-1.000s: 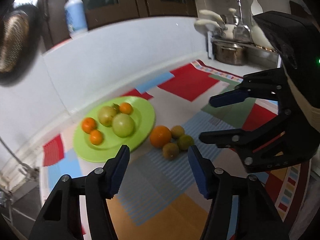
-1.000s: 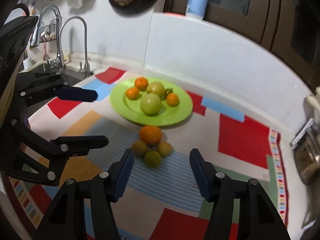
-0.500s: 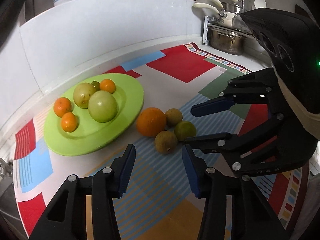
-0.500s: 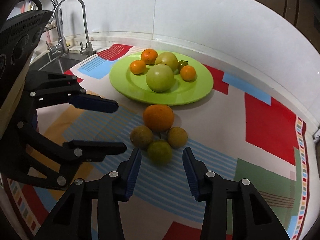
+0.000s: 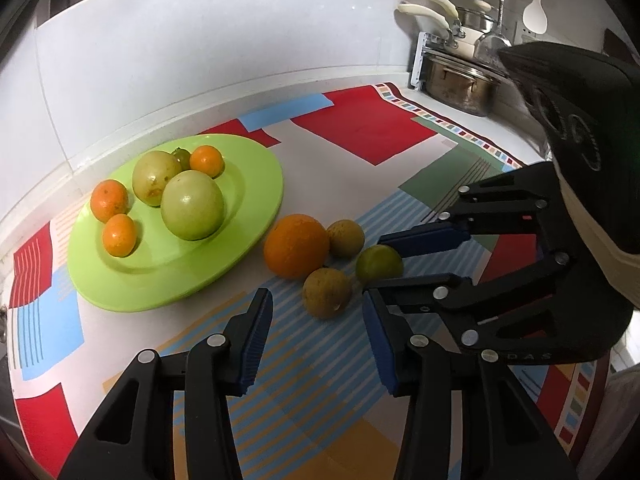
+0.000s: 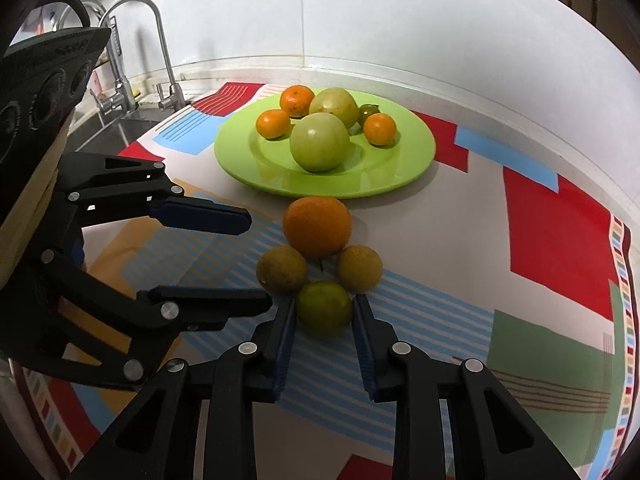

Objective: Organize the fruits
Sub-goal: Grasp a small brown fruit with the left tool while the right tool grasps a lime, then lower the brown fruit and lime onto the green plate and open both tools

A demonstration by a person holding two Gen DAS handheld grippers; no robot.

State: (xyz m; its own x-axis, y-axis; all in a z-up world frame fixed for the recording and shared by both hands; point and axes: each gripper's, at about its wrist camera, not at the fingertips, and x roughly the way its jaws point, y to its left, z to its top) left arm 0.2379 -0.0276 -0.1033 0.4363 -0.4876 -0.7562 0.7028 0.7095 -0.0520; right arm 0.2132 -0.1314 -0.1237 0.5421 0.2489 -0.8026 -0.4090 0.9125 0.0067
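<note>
Two grippers are lowered over a cluster of four loose fruits on the table.

In the left wrist view, the left gripper (image 5: 318, 306) is seen with jaws closing, still apart, a brownish fruit (image 5: 327, 291) lying just ahead of the tips, untouched. A large orange (image 5: 296, 245) lies just beside the green plate (image 5: 256, 236), which carries six fruits towards the table's back edge. In the right wrist view, the right gripper (image 6: 324, 310) is closed on a green fruit (image 6: 324, 309), both pads pressed against its sides, with two brownish fruits and the orange touching behind it.
</note>
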